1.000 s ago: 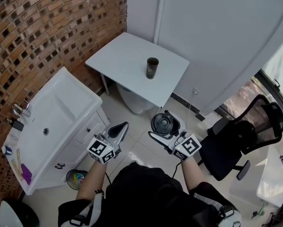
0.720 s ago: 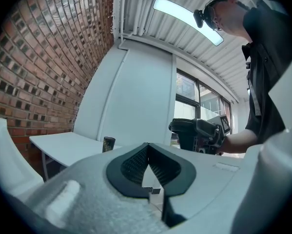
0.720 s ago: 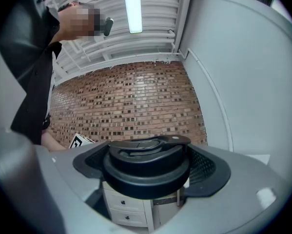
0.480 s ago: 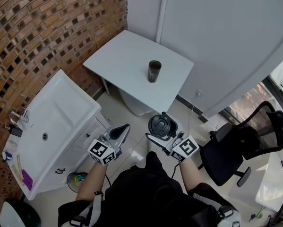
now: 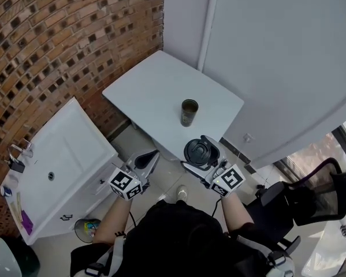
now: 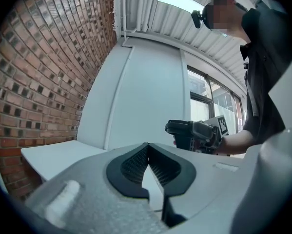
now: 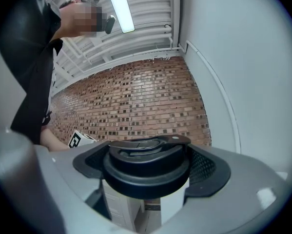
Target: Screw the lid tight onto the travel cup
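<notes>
Right tongs (image 5: 200,154) clamped round black lid (image 5: 196,152) | left tongs (image 5: 148,159) closed, empty | travel cup (image 5: 189,112) open toward worktop's (image 5: 149,91) right edge | I'd steady cup, seat lid level, then twist.

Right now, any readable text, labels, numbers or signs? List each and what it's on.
None readable in any view.
left gripper and right gripper: square marker patterns only, no letters.
travel cup: print, if any, too small to read.
lid: plain black, no lettering seen.

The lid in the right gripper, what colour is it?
The round lid is black, clearest in the right gripper view.
</notes>
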`<state>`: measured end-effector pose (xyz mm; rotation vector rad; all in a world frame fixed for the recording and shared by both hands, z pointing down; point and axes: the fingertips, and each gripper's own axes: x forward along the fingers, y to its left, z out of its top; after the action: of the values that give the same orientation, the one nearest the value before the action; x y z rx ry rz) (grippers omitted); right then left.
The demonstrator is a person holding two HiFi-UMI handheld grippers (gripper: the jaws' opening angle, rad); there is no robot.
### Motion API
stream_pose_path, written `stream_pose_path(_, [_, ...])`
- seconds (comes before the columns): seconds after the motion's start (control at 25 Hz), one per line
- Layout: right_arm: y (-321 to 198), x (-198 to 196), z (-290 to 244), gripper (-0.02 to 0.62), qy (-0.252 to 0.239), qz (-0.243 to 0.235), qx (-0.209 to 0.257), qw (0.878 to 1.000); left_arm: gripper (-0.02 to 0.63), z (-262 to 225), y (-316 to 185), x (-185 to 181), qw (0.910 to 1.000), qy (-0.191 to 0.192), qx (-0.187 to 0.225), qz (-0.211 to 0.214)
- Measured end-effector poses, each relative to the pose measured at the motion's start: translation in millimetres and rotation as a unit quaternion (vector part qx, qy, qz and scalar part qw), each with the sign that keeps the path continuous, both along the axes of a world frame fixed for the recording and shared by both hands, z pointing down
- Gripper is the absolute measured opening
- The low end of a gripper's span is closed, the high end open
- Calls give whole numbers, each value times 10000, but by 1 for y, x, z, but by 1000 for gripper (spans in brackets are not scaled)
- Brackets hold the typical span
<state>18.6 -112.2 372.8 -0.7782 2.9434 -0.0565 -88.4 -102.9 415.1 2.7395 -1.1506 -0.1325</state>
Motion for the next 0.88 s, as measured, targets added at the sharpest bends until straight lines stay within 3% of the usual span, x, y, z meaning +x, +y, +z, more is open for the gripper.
stream_pose_path(0.32, [-80,28,-5,476,23,-202,33,9998,3,-1,-65,20,9995,-56,-60,-311])
stream_pose_path(0.56, [-107,48,0,476,27,-271,2,9996,3,7,-87,32,9980,137,-186,-587])
stream_pose_path(0.88, [-134,53,11,476,29,-165,-111,9998,3,17,-115,36,9988,20,-260,-422])
